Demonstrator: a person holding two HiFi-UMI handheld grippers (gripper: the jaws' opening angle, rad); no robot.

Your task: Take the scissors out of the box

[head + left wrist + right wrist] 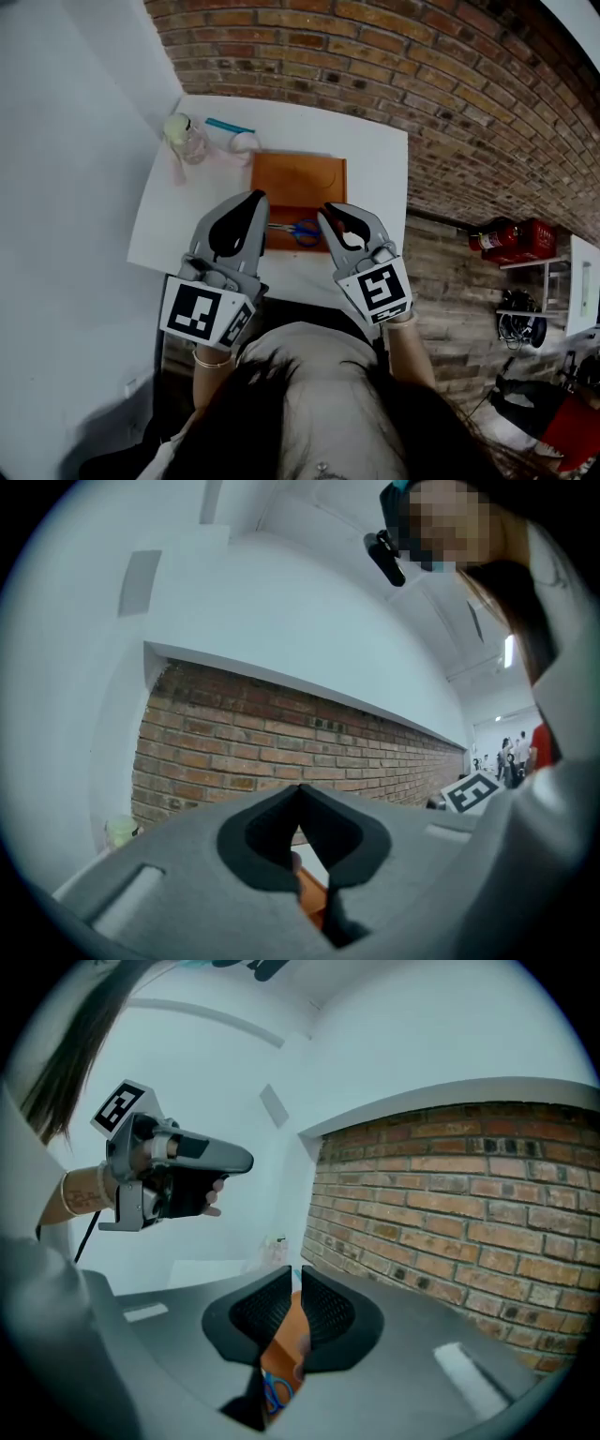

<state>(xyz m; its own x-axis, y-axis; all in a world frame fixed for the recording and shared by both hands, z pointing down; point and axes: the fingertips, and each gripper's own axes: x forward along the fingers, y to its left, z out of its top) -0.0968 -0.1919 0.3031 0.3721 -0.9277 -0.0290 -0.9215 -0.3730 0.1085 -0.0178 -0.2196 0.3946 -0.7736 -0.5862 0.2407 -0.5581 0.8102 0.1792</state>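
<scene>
**Kid:** Where are the scissors?

**Friend:** The scissors (302,230) have blue handles. They lie in the brown box (298,178), at its near end, right in the middle of the head view.

**Kid:** Does a claw have them?

**Friend:** No. The right gripper (328,208) is just to the right of them in that picture, with its tip over the box's near right corner. Its jaws are a tiny bit apart, just a thin slit, and nothing is in the slit. In the right gripper view the blue handles show low down, under the jaws, near the bottom middle.

**Kid:** And the other claw?

**Friend:** The left gripper (258,197) is just to the left of the scissors, by the box's left edge. Its jaw tips touch each other, closed on nothing.

**Kid:** So the scissors are in between?

**Friend:** Yes, between the two tips, and neither claw holds them. The box sits on a white table (375,159) by a brick wall (422,75).
</scene>
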